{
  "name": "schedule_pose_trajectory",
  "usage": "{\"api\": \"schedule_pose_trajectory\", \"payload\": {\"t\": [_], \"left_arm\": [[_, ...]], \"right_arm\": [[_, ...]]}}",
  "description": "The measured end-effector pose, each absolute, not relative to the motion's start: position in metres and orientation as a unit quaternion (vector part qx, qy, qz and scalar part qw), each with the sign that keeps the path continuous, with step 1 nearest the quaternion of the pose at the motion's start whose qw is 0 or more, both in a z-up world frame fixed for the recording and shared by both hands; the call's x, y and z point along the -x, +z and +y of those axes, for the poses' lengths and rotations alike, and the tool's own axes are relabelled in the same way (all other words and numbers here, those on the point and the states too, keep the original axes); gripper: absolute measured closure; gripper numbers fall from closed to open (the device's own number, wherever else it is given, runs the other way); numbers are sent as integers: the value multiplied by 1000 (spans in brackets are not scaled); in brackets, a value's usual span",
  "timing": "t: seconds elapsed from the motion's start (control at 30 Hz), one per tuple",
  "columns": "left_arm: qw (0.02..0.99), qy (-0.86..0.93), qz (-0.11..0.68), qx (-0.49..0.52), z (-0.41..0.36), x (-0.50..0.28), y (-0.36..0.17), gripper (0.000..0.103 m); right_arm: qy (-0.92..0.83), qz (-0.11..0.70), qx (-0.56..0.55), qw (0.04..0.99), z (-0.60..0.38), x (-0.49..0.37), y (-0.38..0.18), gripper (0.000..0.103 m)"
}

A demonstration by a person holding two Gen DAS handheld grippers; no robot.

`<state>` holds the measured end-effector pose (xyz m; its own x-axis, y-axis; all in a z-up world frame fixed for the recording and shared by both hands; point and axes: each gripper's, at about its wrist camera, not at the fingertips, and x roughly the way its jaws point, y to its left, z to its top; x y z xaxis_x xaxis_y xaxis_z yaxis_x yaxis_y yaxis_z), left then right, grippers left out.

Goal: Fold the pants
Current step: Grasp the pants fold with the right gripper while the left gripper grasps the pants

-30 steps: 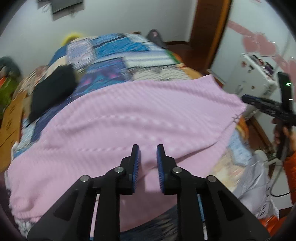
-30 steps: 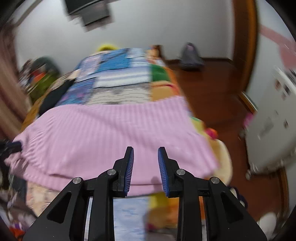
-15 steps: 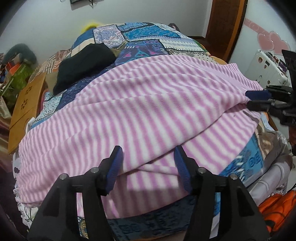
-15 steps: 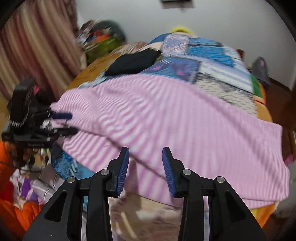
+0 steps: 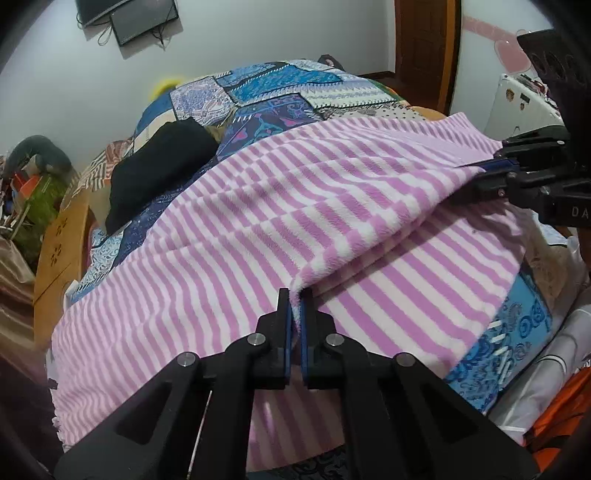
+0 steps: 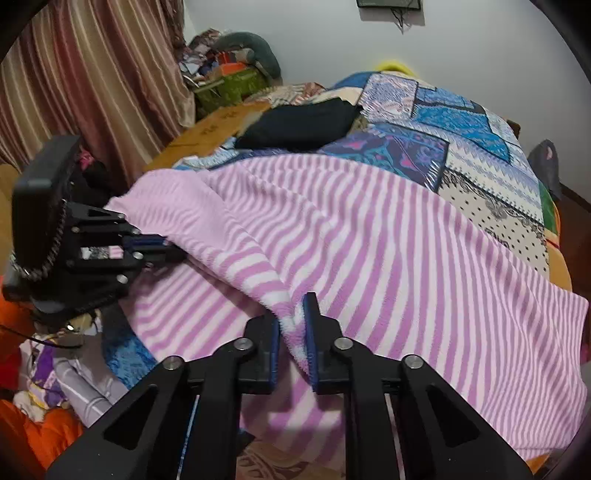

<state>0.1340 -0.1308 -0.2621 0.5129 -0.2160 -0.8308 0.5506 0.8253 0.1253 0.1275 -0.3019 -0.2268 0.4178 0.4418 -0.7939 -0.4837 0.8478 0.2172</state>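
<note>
Pants (image 5: pixel 229 236), pink-and-white striped fleece, lie spread across the near end of the bed (image 5: pixel 280 92), and you have both claws on their upper layer. Nearest to you in the left wrist view, your left claw (image 5: pixel 294 314) is pinched together on a fold of that striped cloth at the near edge of the pants, its blue pads pressed to the fabric from both sides. From that grip the upper layer rises as a lifted ridge and runs to the right side of the pants, where your right claw (image 5: pixel 487 168) is clamped on the far corner of the same layer. The lower layer of the pants lies flat on the bed beneath the ridge.

In the right wrist view, your right claw (image 6: pixel 293 325) has a bunched corner of the fleece between its pads, and the left claw (image 6: pixel 159 245) shows at the left edge of the pants, closed on the cloth.

Beyond the pants, a black garment (image 5: pixel 159 162) sits on the patchwork bedspread (image 5: pixel 295 88) near the bed's left side. Behind the bed, a dark screen (image 5: pixel 144 20) hangs on the white wall (image 5: pixel 229 40).
</note>
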Motion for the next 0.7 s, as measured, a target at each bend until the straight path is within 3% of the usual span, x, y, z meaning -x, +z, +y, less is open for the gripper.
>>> {"api": "schedule_pose_trajectory", "payload": {"t": [0.4, 0.7], "left_arm": [[855, -245, 439, -129, -111, -107, -224, 101], [840, -251, 469, -105, -108, -92, -245, 101]], "right_arm": [[296, 453, 2, 841, -309, -106, -207, 97], [290, 471, 11, 833, -306, -92, -216, 96]]}}
